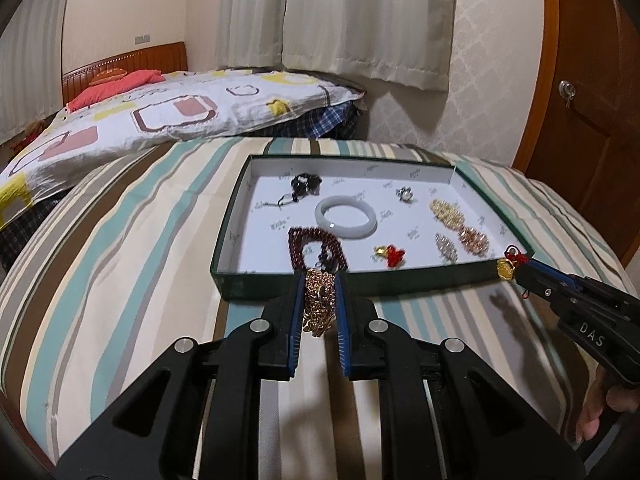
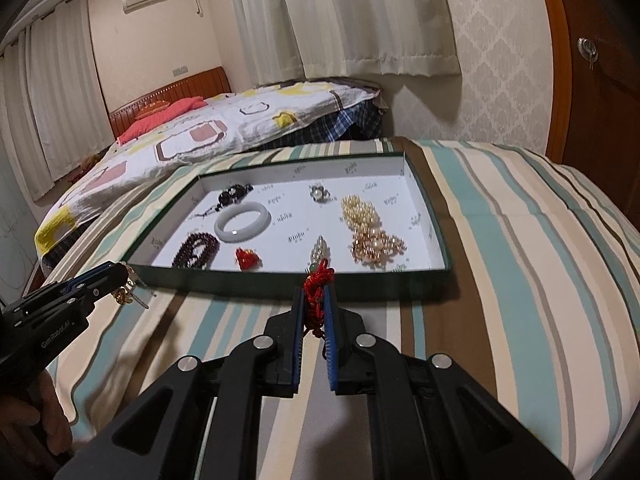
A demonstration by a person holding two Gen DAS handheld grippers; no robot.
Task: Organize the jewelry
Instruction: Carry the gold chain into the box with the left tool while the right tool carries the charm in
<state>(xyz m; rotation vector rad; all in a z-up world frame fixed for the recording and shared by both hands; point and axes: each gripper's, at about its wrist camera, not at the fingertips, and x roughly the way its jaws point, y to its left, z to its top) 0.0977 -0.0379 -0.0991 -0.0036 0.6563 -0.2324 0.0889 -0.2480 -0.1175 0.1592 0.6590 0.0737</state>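
A shallow green tray [image 1: 360,282] with a white floor lies on the striped bed; it also shows in the right wrist view [image 2: 280,282]. In it lie a white jade bangle [image 1: 346,216], a dark red bead bracelet [image 1: 316,246], black beads [image 1: 304,184], a red charm [image 1: 390,255] and gold pieces [image 1: 446,208]. My left gripper [image 1: 320,280] is shut on a gold chain [image 1: 318,304] just in front of the tray's near wall. My right gripper [image 2: 314,294] is shut on a red-cord charm [image 2: 316,292] with a gold pendant [image 1: 505,269] at the tray's near right corner.
The striped mattress [image 1: 140,260] drops off at its left and right edges. A second bed with a patterned quilt [image 1: 160,116] lies behind on the left. A wooden door [image 1: 592,92] stands on the right, curtains [image 1: 360,20] behind.
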